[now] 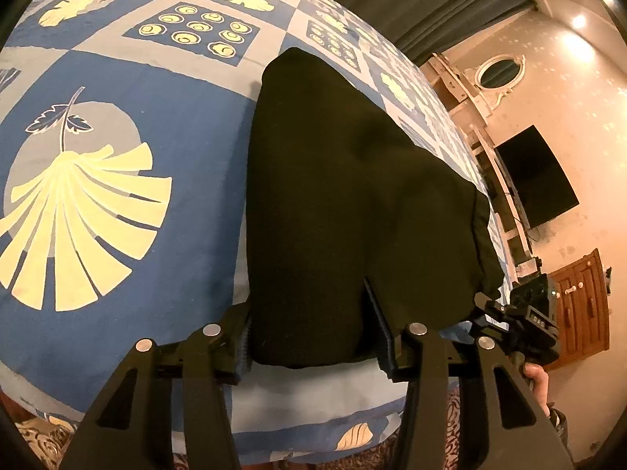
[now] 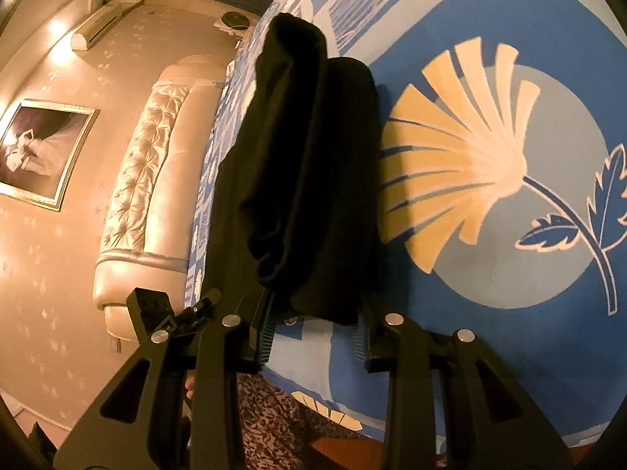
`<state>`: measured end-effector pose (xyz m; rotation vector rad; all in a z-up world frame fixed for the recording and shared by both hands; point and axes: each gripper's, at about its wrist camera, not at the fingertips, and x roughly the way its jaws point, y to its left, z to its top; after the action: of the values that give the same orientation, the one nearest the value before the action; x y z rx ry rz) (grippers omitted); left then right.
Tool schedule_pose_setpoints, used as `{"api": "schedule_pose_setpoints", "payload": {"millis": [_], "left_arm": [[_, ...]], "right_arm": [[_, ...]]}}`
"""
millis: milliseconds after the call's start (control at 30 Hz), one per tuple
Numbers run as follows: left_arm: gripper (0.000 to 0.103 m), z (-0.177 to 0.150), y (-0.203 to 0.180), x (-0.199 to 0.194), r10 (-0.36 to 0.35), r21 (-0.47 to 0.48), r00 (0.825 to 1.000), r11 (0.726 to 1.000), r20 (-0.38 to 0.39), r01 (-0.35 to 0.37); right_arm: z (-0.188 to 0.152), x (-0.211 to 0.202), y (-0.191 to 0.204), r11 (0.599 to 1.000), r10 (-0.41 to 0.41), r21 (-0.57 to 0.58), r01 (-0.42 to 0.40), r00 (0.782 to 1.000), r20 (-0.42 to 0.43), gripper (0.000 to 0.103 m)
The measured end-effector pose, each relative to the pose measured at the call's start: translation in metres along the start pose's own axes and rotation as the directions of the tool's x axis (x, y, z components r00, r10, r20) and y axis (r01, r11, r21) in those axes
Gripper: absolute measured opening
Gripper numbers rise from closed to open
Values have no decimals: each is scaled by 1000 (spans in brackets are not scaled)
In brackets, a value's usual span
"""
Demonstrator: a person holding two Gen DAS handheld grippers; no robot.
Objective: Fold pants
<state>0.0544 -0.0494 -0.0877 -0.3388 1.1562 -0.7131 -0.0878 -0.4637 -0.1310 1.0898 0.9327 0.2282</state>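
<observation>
Lying folded into a compact bundle on the blue floral-patterned bedspread (image 1: 117,125), the black fabric pants (image 1: 352,203) are resting near the bed's edge. Left claw (image 1: 313,337) is standing released, straddling the bundle's near end; right claw (image 2: 313,321) is likewise released around it. Folding is appearing nearly complete; next move is calling for clenching and a final fold or withdrawal.
</observation>
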Motion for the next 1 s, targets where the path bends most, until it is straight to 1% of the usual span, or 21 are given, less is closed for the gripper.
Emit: {"api": "schedule_pose_setpoints", "payload": {"millis": [33,67,100,133,167,200,233,267,300,333,367,433,467,533,600,667,733,800,900,933,1000], "left_arm": [[53,0,2,1,-8,-2,1000,1000,2,8],[55,0,2,2,-15,-5,1000,1000,5,15],[56,0,3,2,-27,-11,1000,1000,7,27],[58,-2,5,2,-38,-19,999,999,12,38],[60,-2,6,1,-42,-21,999,999,15,42],[61,-3,7,0,-50,-18,999,999,17,50],[61,-4,7,-3,-58,-5,998,998,16,58],[63,-4,6,-6,-62,13,998,998,16,62],[64,-5,6,-11,-69,44,997,997,19,68],[72,-5,6,-16,-69,64,997,996,22,67],[77,-6,7,-22,-66,86,997,994,32,64],[78,-5,13,-35,-73,112,996,992,59,66],[82,-3,18,-42,-78,116,994,991,74,70],[84,2,29,-51,-72,106,991,992,109,61],[84,9,40,-54,-63,74,989,996,132,53],[84,21,49,-47,-51,35,990,998,129,47],[84,34,53,-35,-50,24,992,999,115,48],[84,44,53,-24,-51,33,993,998,108,48],[84,57,46,-10,-83,63,992,995,97,77],[84,62,43,-5,-84,75,992,994,96,77],[84,73,36,5,-113,95,990,990,80,106]], "right_arm": [[0,1,1,1000,-11,-10,11,1000,-2,41],[1,0,0,999,-32,-18,32,999,0,46],[0,0,0,999,-30,-14,30,1000,2,51],[0,-2,-2,1000,-12,-2,12,1000,2,57],[0,-4,-3,1000,5,8,-5,1000,4,61],[2,-9,-4,1000,19,19,-20,1000,21,68],[3,-13,-4,1000,19,21,-20,999,35,75],[4,-19,-3,1000,14,20,-15,998,55,79],[7,-26,-3,1000,7,16,-8,997,79,85],[9,-33,-3,1000,-4,13,2,995,96,87],[11,-36,-3,1000,-9,8,8,995,104,87],[17,-42,-7,1000,-14,9,13,993,113,89],[19,-44,-9,1000,-16,12,15,993,115,89],[25,-43,-13,1000,-24,14,23,993,116,89],[35,-38,-15,1000,-26,6,25,994,107,89],[45,-30,-16,1000,-24,4,24,994,102,89],[58,-21,-15,1000,-15,-1,15,995,103,89],[68,-13,-13,1000,-2,-4,3,994,106,89],[84,0,-10,1000,19,-8,-18,995,95,89],[89,4,-9,1000,24,-11,-23,995,92,89],[98,10,-7,999,44,-14,-43,995,90,89]]}}
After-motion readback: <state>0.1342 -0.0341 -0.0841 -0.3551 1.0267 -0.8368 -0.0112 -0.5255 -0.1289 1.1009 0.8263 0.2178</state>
